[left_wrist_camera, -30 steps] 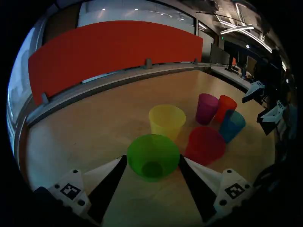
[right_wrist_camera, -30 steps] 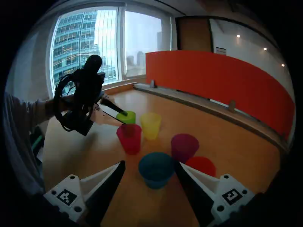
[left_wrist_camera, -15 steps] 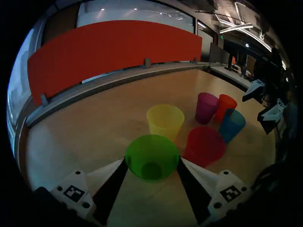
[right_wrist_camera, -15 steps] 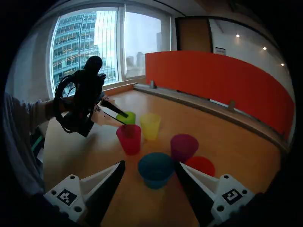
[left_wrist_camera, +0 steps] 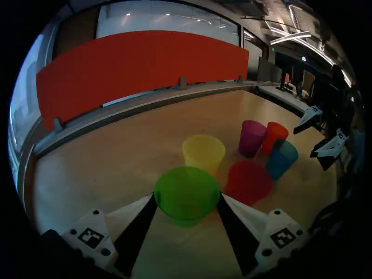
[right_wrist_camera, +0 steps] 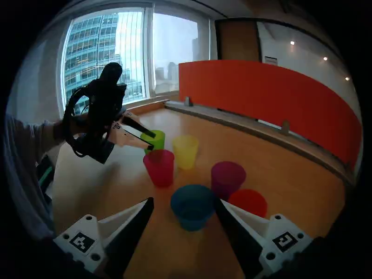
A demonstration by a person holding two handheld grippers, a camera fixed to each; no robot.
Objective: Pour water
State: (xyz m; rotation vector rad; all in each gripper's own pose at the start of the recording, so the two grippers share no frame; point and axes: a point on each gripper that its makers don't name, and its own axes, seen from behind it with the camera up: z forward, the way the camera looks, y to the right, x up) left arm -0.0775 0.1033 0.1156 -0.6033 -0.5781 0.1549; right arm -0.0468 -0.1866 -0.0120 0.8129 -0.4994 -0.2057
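Note:
A green cup [left_wrist_camera: 187, 193] sits between the fingers of my left gripper [left_wrist_camera: 186, 200], and both fingers press on its sides. In the right gripper view this green cup [right_wrist_camera: 157, 137] hangs just above the wooden table [right_wrist_camera: 288, 176], held by a person's hand. My right gripper [right_wrist_camera: 182, 201] stands open around a blue cup [right_wrist_camera: 192, 207], with a gap at its left finger. In the left gripper view the right gripper [left_wrist_camera: 303, 143] hovers beside the blue cup [left_wrist_camera: 281, 159]. I cannot tell whether any cup holds water.
Yellow [left_wrist_camera: 203, 153], red [left_wrist_camera: 249, 181], purple [left_wrist_camera: 252, 137] and orange [left_wrist_camera: 274, 135] cups stand clustered on the table [left_wrist_camera: 116, 153]. A long red partition [left_wrist_camera: 139, 65] lines the far edge. Large windows [right_wrist_camera: 107, 51] rise behind the person's sleeve [right_wrist_camera: 23, 162].
My left gripper has risen a little with the green cup, lifting it off the table. The right gripper and blue cup have barely moved.

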